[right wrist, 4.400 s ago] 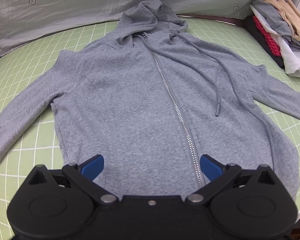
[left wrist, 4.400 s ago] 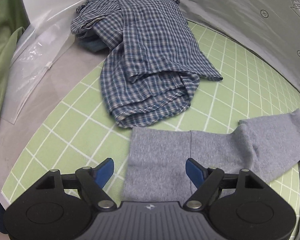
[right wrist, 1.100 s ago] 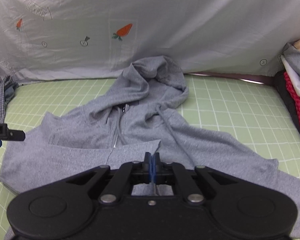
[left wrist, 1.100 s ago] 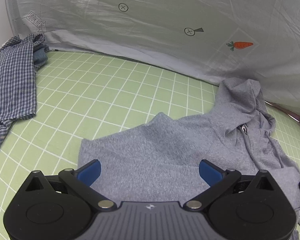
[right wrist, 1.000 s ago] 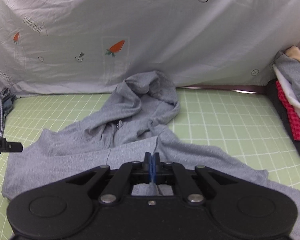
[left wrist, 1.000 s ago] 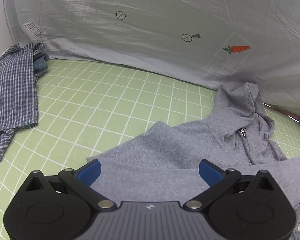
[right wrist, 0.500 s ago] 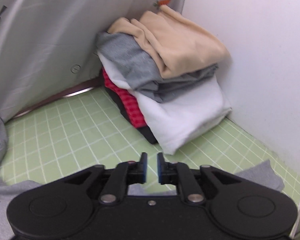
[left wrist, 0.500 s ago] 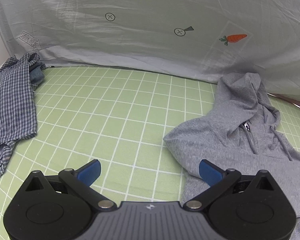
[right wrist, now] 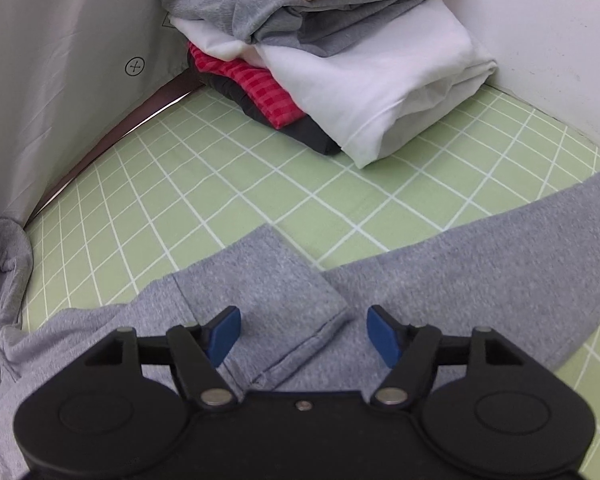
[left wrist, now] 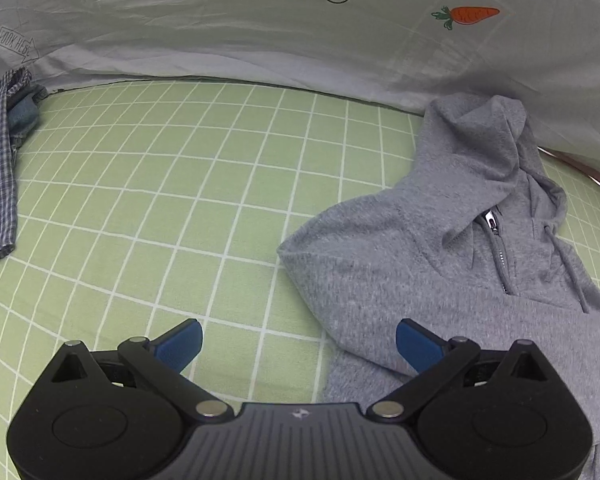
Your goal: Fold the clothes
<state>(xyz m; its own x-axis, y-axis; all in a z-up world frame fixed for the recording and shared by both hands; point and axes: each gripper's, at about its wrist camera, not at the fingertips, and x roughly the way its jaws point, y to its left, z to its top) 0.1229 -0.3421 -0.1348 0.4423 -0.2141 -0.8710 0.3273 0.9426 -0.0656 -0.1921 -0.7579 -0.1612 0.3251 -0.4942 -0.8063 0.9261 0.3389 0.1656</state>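
While the grey hoodie (left wrist: 440, 264) lies part-folded on the green grid counter (left wrist: 160, 200), one sleeve (right wrist: 260, 292) crossed over its body, both left tongs (left wrist: 298, 344) and right tongs (right wrist: 304, 330) gape empty (folded stack (right wrist: 340, 60) at one o'clock), with the sleeve (right wrist: 500, 248) at three o'clock unfolded.

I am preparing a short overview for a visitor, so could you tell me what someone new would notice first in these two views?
The grey hoodie stands out, lying partly folded on the green grid mat, with the open left gripper at its edge. In the right wrist view, a folded cuff lies across the sleeve before the open right gripper. Behind it, a stack of folded clothes sits in the corner.
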